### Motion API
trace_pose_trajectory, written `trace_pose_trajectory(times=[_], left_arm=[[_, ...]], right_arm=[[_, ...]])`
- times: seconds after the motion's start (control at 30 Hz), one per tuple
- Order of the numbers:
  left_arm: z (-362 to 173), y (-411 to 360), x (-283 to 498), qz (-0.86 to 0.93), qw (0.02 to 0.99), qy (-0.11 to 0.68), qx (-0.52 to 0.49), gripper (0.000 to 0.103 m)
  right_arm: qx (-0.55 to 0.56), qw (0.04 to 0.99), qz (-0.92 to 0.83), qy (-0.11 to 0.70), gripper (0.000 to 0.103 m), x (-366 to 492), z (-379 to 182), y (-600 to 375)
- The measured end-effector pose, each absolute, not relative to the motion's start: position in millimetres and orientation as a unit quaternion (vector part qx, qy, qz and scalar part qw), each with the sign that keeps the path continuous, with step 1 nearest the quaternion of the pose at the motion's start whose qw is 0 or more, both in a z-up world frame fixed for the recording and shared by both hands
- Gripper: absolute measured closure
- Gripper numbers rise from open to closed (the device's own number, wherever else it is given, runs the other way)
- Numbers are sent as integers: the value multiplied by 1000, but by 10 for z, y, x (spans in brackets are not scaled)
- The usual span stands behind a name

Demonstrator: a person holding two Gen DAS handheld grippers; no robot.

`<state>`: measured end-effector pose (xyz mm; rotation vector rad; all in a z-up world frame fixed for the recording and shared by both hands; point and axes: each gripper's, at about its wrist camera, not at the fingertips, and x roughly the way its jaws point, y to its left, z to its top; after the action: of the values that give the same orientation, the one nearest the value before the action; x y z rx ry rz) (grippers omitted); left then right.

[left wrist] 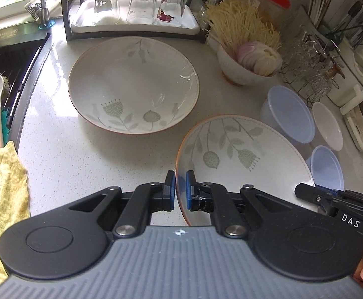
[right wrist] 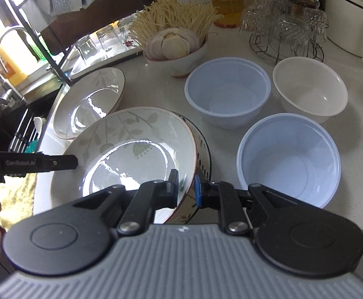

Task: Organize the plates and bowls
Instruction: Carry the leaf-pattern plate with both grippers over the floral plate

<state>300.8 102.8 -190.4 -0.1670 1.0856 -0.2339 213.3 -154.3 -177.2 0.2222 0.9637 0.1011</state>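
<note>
Two white plates with grey leaf prints are on the speckled counter. The near plate (left wrist: 243,159) is held by both grippers: my left gripper (left wrist: 180,190) is shut on its left rim, my right gripper (right wrist: 186,189) is shut on its right rim (right wrist: 190,149). The right gripper also shows in the left wrist view (left wrist: 306,191). The far plate (left wrist: 134,82) rests flat ahead; it also shows in the right wrist view (right wrist: 89,104). Two pale blue plastic bowls (right wrist: 227,92) (right wrist: 288,159) and a white bowl (right wrist: 310,91) stand to the right.
A bowl of noodles and sliced onion (left wrist: 248,59) stands behind. A rack with upturned glasses (left wrist: 136,7) is at the back, a wire stand of glass cups (right wrist: 283,25) at the right. The sink (left wrist: 4,74) and a yellow cloth (left wrist: 2,199) are at the left.
</note>
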Motion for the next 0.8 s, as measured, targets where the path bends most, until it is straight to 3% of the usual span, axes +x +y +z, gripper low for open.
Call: trace_pose_trajectory(times=[0.8], left_arm=[[-1917,808,3118,-82,850,518,-45,92]], right_arm=[[91,882,53,460,87,2275,-1901,-1644]])
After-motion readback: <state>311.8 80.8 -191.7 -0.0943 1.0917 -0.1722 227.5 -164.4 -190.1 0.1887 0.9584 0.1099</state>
